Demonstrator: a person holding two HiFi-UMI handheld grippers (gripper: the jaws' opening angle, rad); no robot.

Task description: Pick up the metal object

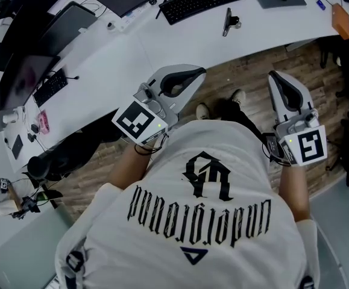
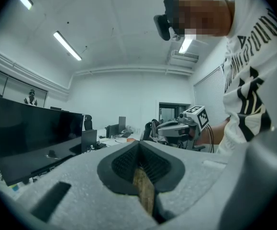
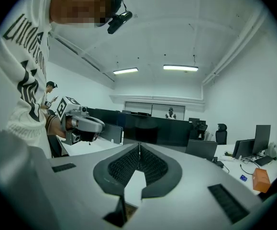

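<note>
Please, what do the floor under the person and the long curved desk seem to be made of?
The brown plank floor looks like wood or a wood-look laminate with a matte finish: plank seams and grain streaks show. The long white curved desk looks like smooth laminate or painted board, since its top is even and slightly shiny. What lies under that surface cannot be told.

Ceiling tubes [image 3: 181, 67] bright; fisheye edges dark, perhaps soft.
</note>
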